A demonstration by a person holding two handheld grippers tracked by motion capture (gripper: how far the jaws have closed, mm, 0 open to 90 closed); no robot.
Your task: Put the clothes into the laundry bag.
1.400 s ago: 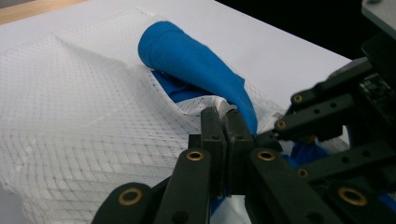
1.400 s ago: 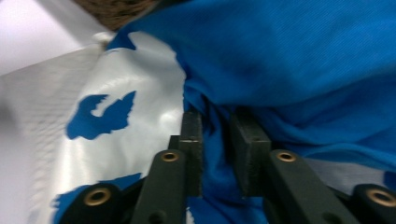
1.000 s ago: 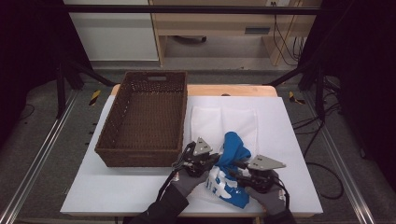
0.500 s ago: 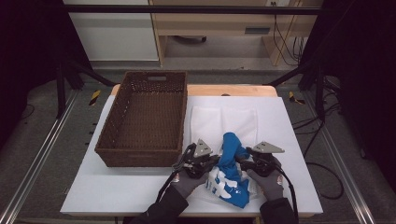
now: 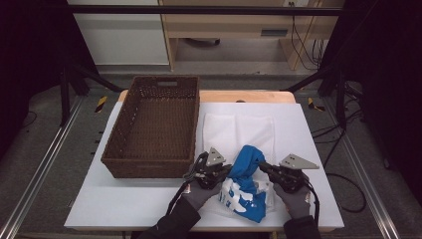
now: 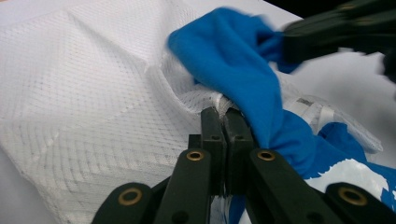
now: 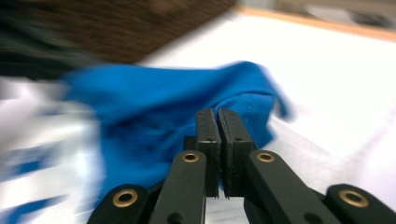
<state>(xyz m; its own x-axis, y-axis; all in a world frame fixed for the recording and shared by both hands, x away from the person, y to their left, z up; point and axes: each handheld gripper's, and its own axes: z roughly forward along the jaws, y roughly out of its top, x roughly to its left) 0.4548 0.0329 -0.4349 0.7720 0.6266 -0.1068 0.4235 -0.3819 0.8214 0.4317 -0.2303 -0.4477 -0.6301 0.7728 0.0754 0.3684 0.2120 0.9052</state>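
A blue garment (image 5: 246,167) with white print lies bunched on a white mesh bag (image 5: 239,129) near the table's front. My left gripper (image 5: 228,171) is shut on the bag's edge; in the left gripper view its jaws (image 6: 219,112) pinch the mesh (image 6: 93,93) right beside the blue cloth (image 6: 229,56). My right gripper (image 5: 261,166) comes in from the right and its jaws have just been closing. In the right gripper view it (image 7: 218,114) is shut on a raised fold of the garment (image 7: 154,107). The left gripper view also has the right gripper (image 6: 287,44), blurred, at that fold.
An empty brown wicker basket (image 5: 144,167) stands at the left of the white tabletop (image 5: 124,199), close to my left gripper. Bare table lies to the right of the bag. Dark frame rails run along both table sides.
My right gripper has shifted a little to the right and closed on the garment's raised fold. The left gripper has stayed put on the mesh.
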